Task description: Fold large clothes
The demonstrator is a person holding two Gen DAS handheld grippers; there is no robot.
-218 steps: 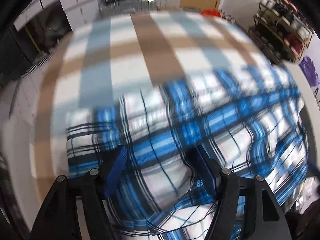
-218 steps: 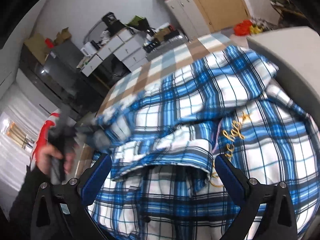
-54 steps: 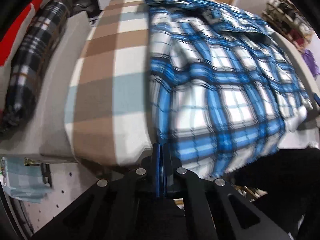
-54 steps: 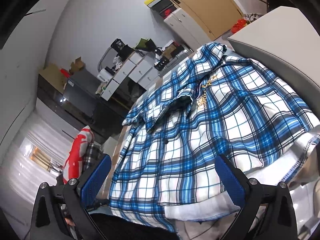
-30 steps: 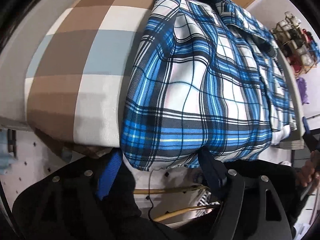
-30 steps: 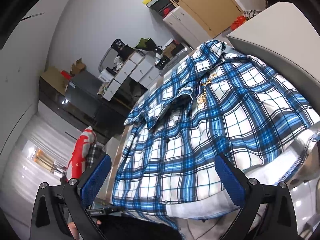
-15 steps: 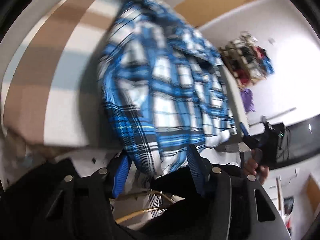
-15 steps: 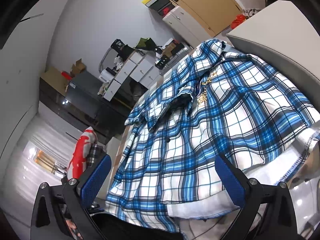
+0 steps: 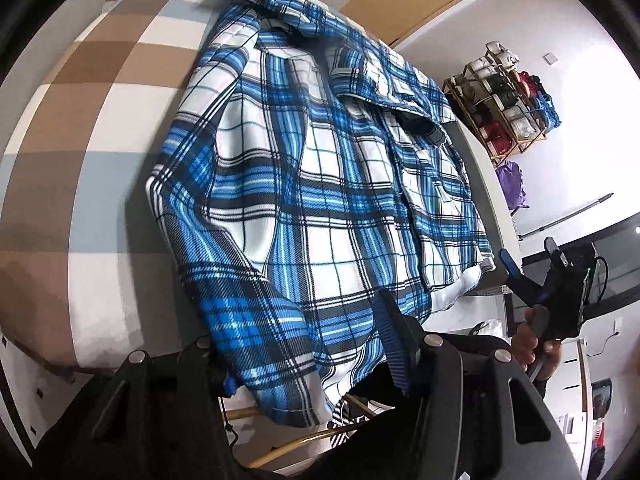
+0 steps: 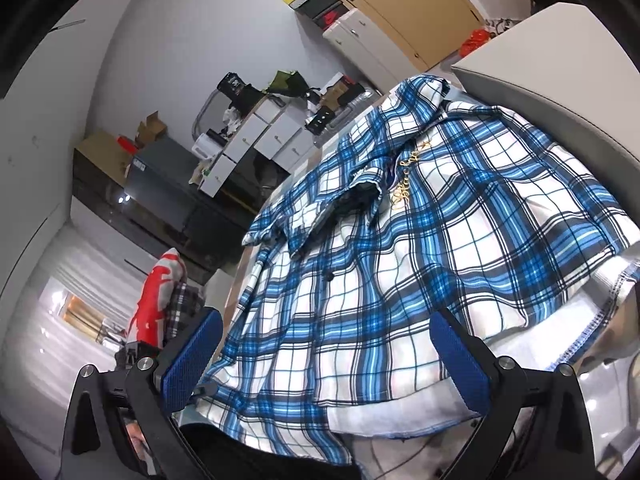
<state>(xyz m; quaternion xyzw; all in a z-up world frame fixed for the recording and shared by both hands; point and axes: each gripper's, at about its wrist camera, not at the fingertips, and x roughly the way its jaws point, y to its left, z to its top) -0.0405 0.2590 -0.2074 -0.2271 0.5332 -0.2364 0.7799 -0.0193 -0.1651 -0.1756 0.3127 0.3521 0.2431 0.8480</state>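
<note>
A blue, white and black plaid shirt [image 9: 320, 184] lies spread on a bed with a brown, white and pale blue checked cover [image 9: 100, 120]. Its hem hangs over the near edge. My left gripper [image 9: 312, 364] is open at that hem, with the cloth draped between the fingers and hiding the left one. In the right wrist view the same shirt [image 10: 420, 248] lies front up, with gold lettering on the chest. My right gripper [image 10: 326, 360] is open and empty just off the hem. It also shows in the left wrist view [image 9: 560, 288].
A shelf rack of bags [image 9: 508, 100] stands by the far wall. White drawers and clutter [image 10: 260, 132] sit behind the bed. A red and white bundle [image 10: 160, 304] lies at the bed's left. A grey bed frame edge [image 10: 560, 80] runs along the shirt's right side.
My left gripper opened from shut, let go of the hem corner, and swung right along the near edge. The shirt now lies flatter. My right gripper stayed open and barely moved.
</note>
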